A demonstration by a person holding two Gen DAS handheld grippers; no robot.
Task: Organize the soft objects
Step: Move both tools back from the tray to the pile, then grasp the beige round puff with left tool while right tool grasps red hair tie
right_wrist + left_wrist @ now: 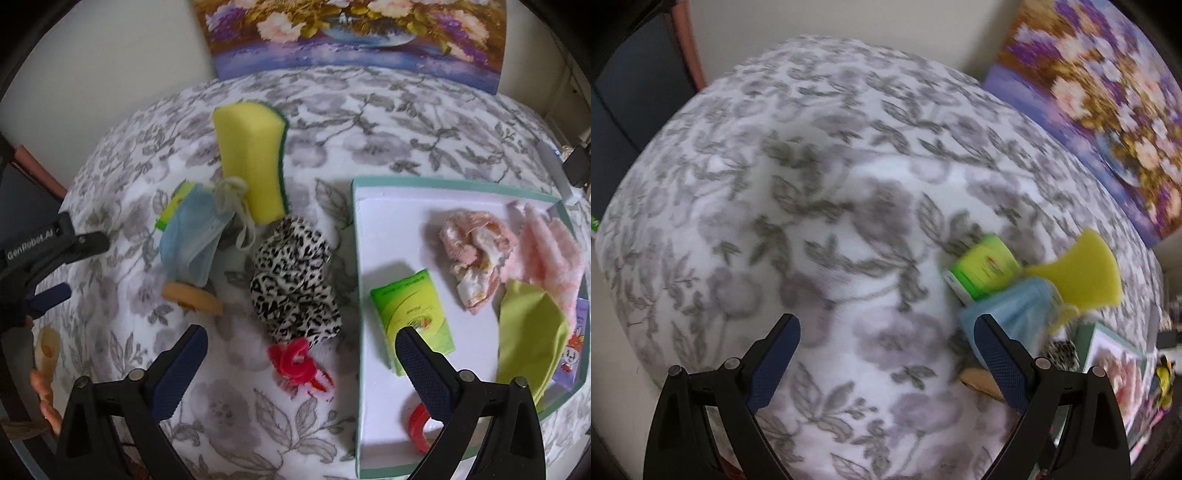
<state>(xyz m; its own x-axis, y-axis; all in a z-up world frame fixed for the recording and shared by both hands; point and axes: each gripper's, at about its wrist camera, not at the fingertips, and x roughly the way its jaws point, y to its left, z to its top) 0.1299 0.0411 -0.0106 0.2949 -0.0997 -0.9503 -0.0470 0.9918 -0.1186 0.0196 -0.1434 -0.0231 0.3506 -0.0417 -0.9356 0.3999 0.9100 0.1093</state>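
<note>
In the right wrist view a yellow sponge (255, 162), a blue face mask (192, 236), a leopard-print scrunchie (291, 280), a red fuzzy clip (299, 365) and a tan round puff (192, 295) lie on the floral cloth. A white tray with a green rim (356, 295) holds a green tissue pack (413, 314), pink cloths (476, 247), a lime cloth (528, 332) and a red ring (417, 424). My right gripper (301, 365) is open above the red clip. My left gripper (886, 354) is open and empty over bare cloth, left of the mask (1015, 310) and sponge (1082, 269).
A flower painting (354, 33) leans on the wall behind the table. A second green pack (982, 269) lies under the mask. The left gripper's body (51, 251) shows at the left edge of the right wrist view. The tray corner (1115, 354) shows at the left view's right.
</note>
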